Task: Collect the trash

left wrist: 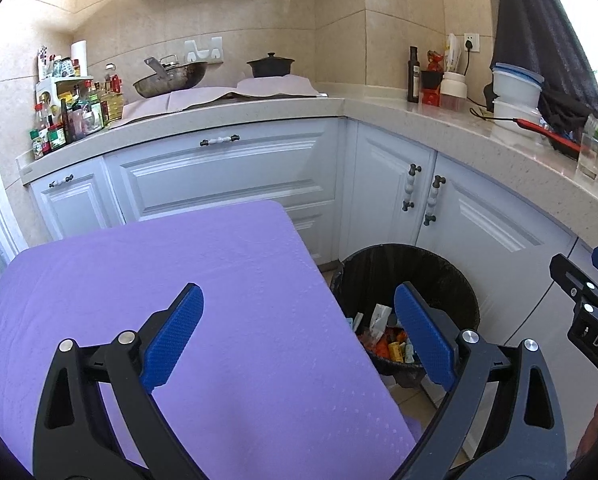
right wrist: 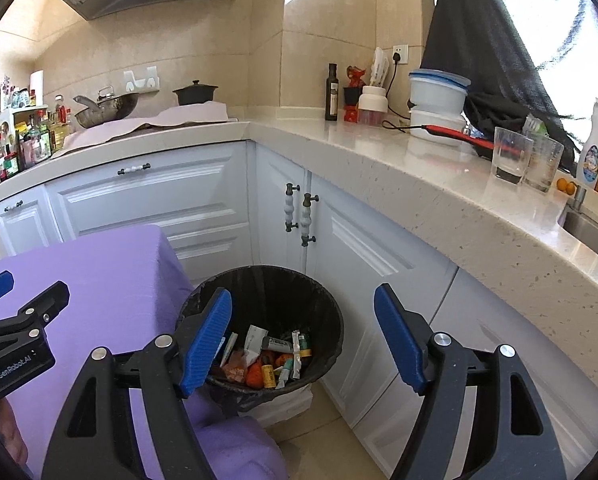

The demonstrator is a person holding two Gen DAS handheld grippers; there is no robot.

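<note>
Kitchen corner, purple-clothed counter (left wrist: 219, 320) bare – light, crushable wrappers sit in trash bin (right wrist: 267, 300); both tools empty, right tool (right wrist: 303, 340) opening, left tool (left wrist: 299, 336) apart.

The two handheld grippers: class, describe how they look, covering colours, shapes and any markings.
Both the left gripper and the right gripper have black triangular-cutout frames with silver round rivets and two flat, ribbed blue pads. White lettering shows on each body when seen from the opposite camera. No sleeves or cables are visible.
</note>
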